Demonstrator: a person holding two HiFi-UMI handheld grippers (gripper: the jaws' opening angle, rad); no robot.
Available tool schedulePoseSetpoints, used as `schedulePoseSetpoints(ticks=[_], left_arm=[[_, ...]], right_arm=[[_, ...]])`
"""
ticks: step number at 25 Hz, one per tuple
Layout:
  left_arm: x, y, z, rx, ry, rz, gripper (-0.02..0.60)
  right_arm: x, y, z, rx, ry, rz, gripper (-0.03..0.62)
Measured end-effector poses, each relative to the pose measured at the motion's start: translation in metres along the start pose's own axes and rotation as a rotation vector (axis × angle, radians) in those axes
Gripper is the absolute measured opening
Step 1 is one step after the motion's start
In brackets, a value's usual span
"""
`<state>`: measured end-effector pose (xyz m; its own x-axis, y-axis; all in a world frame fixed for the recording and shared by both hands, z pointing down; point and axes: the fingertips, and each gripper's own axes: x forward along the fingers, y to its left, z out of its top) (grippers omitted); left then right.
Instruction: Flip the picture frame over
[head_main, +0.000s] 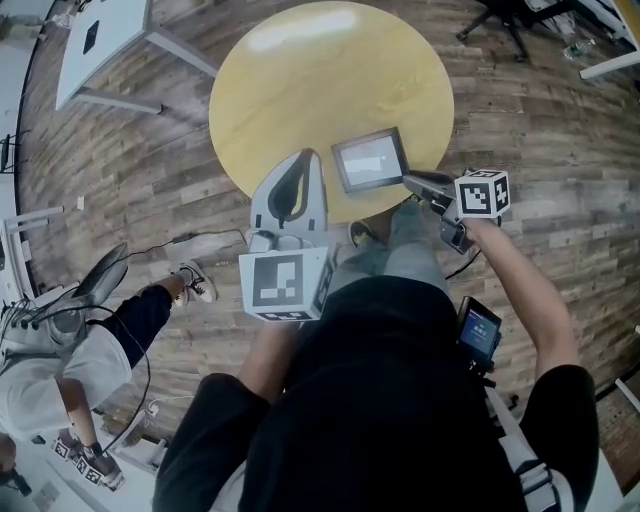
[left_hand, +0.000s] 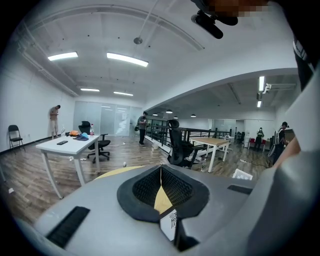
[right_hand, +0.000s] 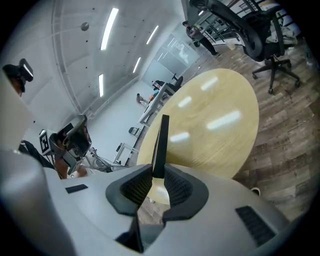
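**Picture frame** (head_main: 370, 160): sits over the near rim of the round tabletop (head_main: 300, 80). Pale face toward the head camera, dark border all round. Looks tilted rather than flat. Whether its far edge touches the wood, cannot tell.

**Right tongs** (right_hand: 158, 172): clamped on the frame's right edge, near the lower corner. In the right gripper view the frame shows edge-on, a thin dark slab running up from between the pads, tabletop beyond it. Bite looks shallow, with only the margin between the pads.

**Left tongs** (left_hand: 161, 172): together, nothing between them. Held just left of the frame over the tabletop rim, not touching it.

**Judgement:** mid-flip. Frame gripped and partly turned, reverse face not yet down.

**Doing it well:**
- Roll the wrist about the gripped edge so the frame pivots rather than swings. A thin edge in a shallow bite could twist out.
- Hold pressure steady until the frame's weight rests on the wood.
- Bring the frame inward before laying it down. It hangs close to the rim and could slide off toward the floor.
- Lower the free edge first, then the gripped one, and only then part the pads.
- The left tongs are near enough to steady the free edge if it tips.
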<state>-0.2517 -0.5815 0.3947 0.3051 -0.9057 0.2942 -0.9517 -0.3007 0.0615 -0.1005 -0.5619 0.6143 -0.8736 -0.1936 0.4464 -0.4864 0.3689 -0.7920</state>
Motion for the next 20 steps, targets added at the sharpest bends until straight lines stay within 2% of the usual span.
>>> schedulePoseSetpoints(ticks=[8,15,20], left_arm=[[0.002,-0.003,-0.002,-0.003,0.008,-0.011,0.023],[-0.004,0.002,-0.001,-0.004,0.006,0.005,0.023],[-0.008,0.000,-0.007,-0.006,0.009,0.011,0.023]], right_arm=[[0.003,-0.028,-0.018,0.021,0.061,-0.083,0.086],[0.008,-0.041,-0.034,0.187,0.152,-0.104,0.086],[0.006,-0.050,-0.042,0.205,0.179,-0.159,0.086]])
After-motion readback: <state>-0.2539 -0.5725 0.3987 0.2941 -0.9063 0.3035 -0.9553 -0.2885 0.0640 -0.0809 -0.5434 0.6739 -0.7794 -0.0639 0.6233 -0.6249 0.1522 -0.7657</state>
